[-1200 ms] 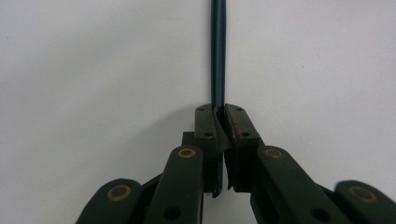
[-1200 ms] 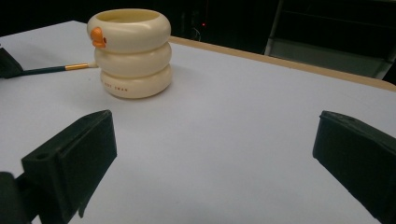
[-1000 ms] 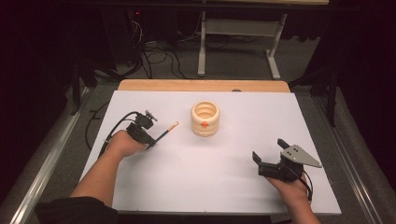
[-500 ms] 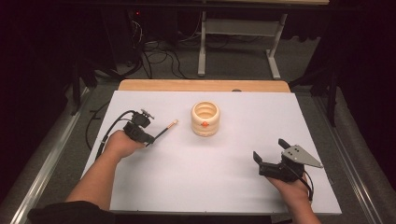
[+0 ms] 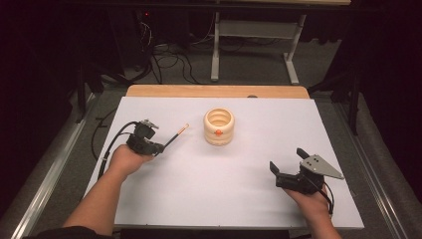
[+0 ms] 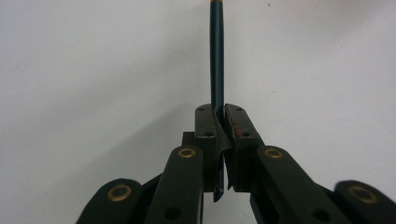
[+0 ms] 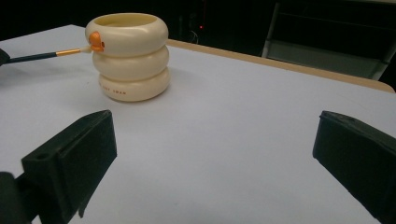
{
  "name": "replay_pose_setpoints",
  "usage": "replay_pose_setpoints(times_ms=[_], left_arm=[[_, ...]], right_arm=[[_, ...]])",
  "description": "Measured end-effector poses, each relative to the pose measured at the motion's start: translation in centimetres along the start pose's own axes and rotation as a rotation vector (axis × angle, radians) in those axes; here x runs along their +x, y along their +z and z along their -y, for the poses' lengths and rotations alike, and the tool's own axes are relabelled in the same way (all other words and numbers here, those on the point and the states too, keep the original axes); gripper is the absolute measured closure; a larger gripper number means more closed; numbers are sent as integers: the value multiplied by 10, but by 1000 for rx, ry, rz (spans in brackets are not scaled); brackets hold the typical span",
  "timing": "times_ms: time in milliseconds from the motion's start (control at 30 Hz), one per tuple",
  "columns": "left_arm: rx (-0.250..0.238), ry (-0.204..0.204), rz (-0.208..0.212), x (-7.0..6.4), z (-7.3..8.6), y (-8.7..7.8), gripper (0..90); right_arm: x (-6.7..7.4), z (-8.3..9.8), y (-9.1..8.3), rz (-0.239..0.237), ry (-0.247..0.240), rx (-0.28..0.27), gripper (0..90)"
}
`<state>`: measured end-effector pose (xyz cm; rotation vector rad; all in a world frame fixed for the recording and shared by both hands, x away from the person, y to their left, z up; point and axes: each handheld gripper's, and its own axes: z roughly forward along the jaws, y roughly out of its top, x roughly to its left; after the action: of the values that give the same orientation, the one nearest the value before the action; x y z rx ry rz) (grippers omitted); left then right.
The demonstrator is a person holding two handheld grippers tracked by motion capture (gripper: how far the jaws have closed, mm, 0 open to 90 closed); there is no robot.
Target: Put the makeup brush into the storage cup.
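Cream-coloured, three-ringed plastic holder (image 5: 218, 127) upright at about 12 o'clock from the middle of the white table top (image 5: 224, 189), a small orange knob (image 5: 218, 132) on its near side (seen at the upper ring in the right gripper view (image 7: 95, 41)). At 9 o'clock, left gripper (image 5: 160, 147) in the person's left hand (image 5: 127, 160), jaws pressed together and pinching a thin dark pencil with a gold band and pale tip (image 5: 176, 135); pencil angled toward 2 o'clock, tip near the holder but apart from it in the high view. Same pencil (image 6: 216, 56) straight up between the closed jaws in the left gripper view, white surface behind. At 4 o'clock, right gripper (image 5: 287, 166) in the person's right hand (image 5: 312, 204), jaws spread wide and pinching nothing, grey three-cornered plate (image 5: 321, 167) on top. Holder (image 7: 128, 56) ahead at upper left in the right gripper view, well apart from the two black jaws. Wooden table edge (image 5: 216, 91) along the far side; cables (image 5: 164, 52) and a pale metal stand (image 5: 251, 42) on the grey floor beyond.
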<state>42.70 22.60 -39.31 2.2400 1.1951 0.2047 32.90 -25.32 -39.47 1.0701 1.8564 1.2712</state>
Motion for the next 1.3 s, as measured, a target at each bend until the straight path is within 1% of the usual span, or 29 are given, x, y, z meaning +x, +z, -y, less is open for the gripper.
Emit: replay_pose_setpoints(times_ms=[67,133,233,333,400,467,633,700,767,800,900,967,1000,1033,1200,1267,1300], left_arm=[[-20,8,-4,0,2,-2,852],[-47,6,-9,-1,5,-4,854],[-74,6,-11,-2,9,-4,854],[-98,-6,2,-2,14,-4,854],[-124,-15,20,-2,17,-5,853],[-142,-22,26,-3,19,-6,853],[-183,-16,28,-6,25,-8,853],[-199,-3,24,-8,28,-10,853],[-227,-12,25,-9,32,-11,853],[-231,-7,22,-10,33,-12,853],[-268,-21,28,-11,38,-13,854],[-280,-29,38,-12,41,-12,853],[-287,-27,41,-12,43,-12,853],[-296,-35,51,-13,45,-11,853],[-363,-54,59,-18,54,-10,853],[-377,-48,50,-20,57,-9,853],[-390,-58,50,-21,58,-8,853]], right_arm=[[0,0,0,0,7,2,11],[0,0,0,2,-4,-1,11],[0,0,0,-1,-5,-4,11],[0,0,-1,-2,-6,-6,11],[0,0,-1,-2,-5,-6,11],[0,0,-1,0,-6,-4,11],[0,0,0,3,-7,-3,11],[1,0,0,3,-7,-4,11],[1,0,0,3,-6,-2,11],[0,0,0,3,-5,-2,11],[0,0,-1,2,-4,-2,11],[0,0,-1,4,-7,-1,11],[1,0,-1,6,-6,-2,11],[1,0,-1,5,-7,-3,11],[1,0,0,7,-10,0,11],[1,0,0,6,-8,3,11],[1,0,0,5,-7,3,11]])
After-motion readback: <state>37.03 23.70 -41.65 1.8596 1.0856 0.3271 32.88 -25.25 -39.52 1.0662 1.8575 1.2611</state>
